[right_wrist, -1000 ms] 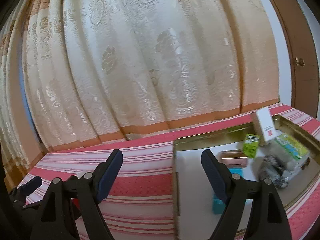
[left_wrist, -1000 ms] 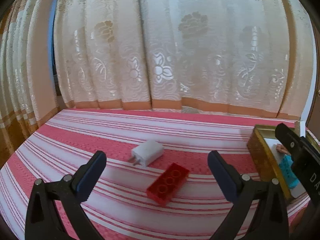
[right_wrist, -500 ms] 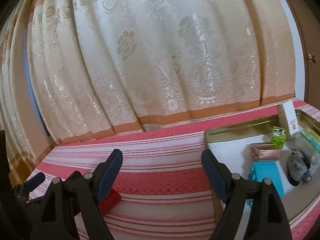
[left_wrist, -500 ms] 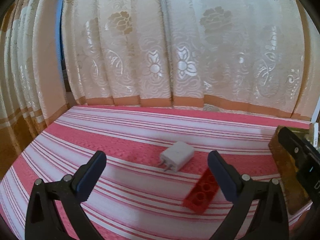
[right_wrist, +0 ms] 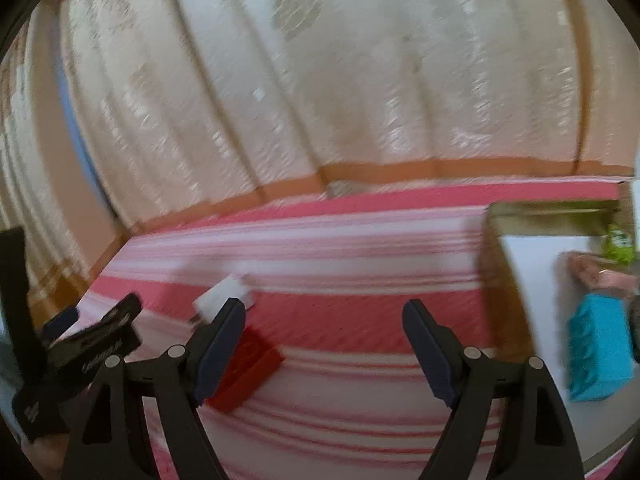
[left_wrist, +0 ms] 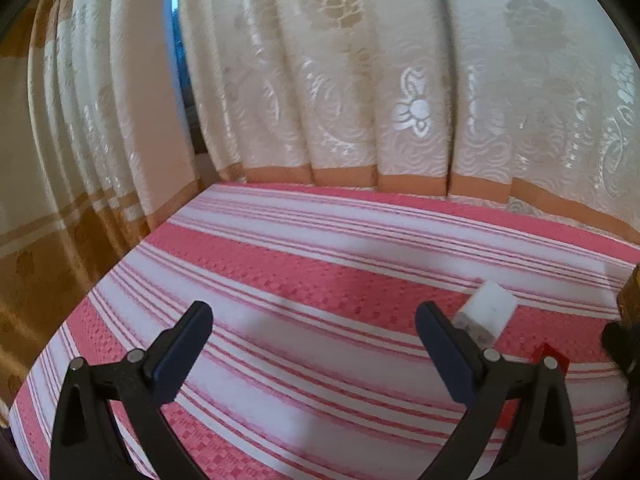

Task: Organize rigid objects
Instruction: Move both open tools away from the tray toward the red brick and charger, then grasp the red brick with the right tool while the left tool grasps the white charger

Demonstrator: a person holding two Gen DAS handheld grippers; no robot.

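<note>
A white charger plug (left_wrist: 486, 312) lies on the pink striped cloth, just right of my left gripper's right finger. A red brick (left_wrist: 550, 354) shows partly behind that finger. My left gripper (left_wrist: 314, 344) is open and empty over bare cloth. In the right wrist view the charger plug (right_wrist: 224, 298) and the red brick (right_wrist: 248, 372) lie by my right gripper's left finger. My right gripper (right_wrist: 324, 344) is open and empty. The gold tray (right_wrist: 504, 280) at the right holds a cyan brick (right_wrist: 600, 356), a pink box and a green item. The left gripper's body (right_wrist: 92, 340) shows at far left.
A cream lace curtain (left_wrist: 400, 80) hangs along the far edge of the table. The striped cloth (left_wrist: 300, 280) drops off at the left edge beside an orange-banded drape (left_wrist: 48, 240). The tray's corner (left_wrist: 630, 296) shows at the far right of the left wrist view.
Both views have swung left. The charger plug and red brick have slid to the right of the left view. The tray has slid right in the right view, which is now blurred.
</note>
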